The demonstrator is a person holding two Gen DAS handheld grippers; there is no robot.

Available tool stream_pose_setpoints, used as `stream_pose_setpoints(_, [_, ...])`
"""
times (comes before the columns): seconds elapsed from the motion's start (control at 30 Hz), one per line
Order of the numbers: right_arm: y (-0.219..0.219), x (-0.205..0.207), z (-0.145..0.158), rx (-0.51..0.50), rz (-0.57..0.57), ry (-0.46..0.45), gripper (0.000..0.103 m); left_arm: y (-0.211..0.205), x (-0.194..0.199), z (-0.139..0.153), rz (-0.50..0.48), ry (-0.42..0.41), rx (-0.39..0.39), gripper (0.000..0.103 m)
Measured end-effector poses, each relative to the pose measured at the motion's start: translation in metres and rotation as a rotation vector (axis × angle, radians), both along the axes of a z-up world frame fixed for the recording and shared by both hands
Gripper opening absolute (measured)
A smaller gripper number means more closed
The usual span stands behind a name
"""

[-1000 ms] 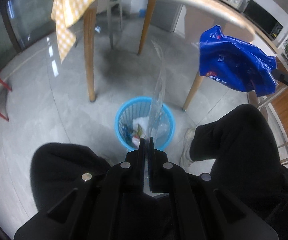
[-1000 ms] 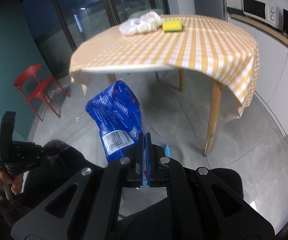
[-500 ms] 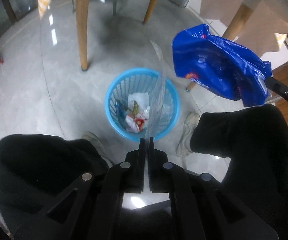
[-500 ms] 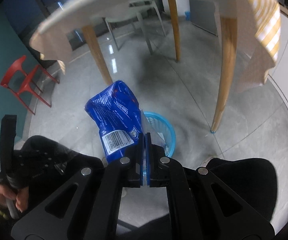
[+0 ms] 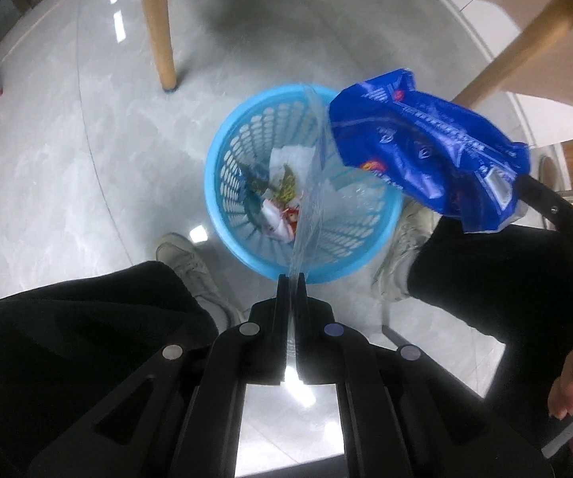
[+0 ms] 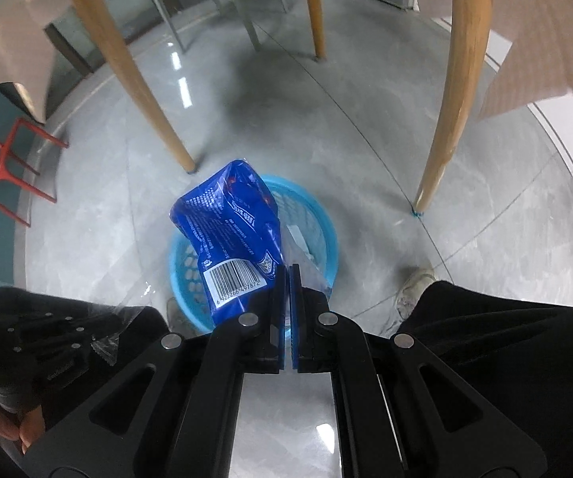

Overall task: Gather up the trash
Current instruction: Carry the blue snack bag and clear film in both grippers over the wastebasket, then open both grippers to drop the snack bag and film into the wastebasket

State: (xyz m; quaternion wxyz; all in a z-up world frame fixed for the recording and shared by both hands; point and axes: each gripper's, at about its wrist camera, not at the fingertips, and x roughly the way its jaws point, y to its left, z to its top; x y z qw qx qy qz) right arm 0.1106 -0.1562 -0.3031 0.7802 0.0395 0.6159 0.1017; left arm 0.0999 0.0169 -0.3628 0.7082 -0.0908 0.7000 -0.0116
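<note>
Left wrist view: left gripper (image 5: 292,277) clamped on clear plastic film (image 5: 310,199) above round blue lattice plastic basket (image 5: 230,203); right gripper (image 6: 289,269) pinches crinkled blue foil wrapper (image 6: 230,215).

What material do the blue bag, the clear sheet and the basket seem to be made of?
Blue bag: thin glossy plastic film, as it looks; it is crumpled, printed, and carries a barcode.
Clear sheet: probably transparent plastic film; the basket shows through it.
Basket: likely rigid moulded plastic, light blue, with a perforated wall and smooth rim.
</note>
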Motion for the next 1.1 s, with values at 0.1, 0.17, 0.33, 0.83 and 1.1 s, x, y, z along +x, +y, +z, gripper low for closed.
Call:
stream_pose_setpoints(0.1, [0.003, 0.01, -0.015, -0.014, -0.01, 0.025, 0.001, 0.004, 0.009, -0.017, 0.006, 0.045, 0.016, 0.002])
stream_pose_setpoints(0.17, [0.006, 0.015, -0.025, -0.021, -0.016, 0.045, 0.001, 0.005, 0.013, -0.026, 0.01, 0.069, 0.021, 0.002])
stream_pose_setpoints(0.33, [0.015, 0.025, -0.046, -0.028, -0.014, 0.097, 0.001, 0.008, 0.022, -0.049, 0.002, 0.125, 0.025, 0.002])
stream_pose_setpoints(0.83, [0.021, 0.037, -0.097, 0.078, -0.038, 0.284, 0.008, 0.004, 0.044, -0.072, 0.003, 0.165, -0.008, 0.026])
stream_pose_setpoints(1.1, [0.031, 0.033, -0.09, 0.089, 0.015, 0.28, 0.021, 0.014, 0.043, -0.056, 0.036, 0.129, 0.005, 0.031])
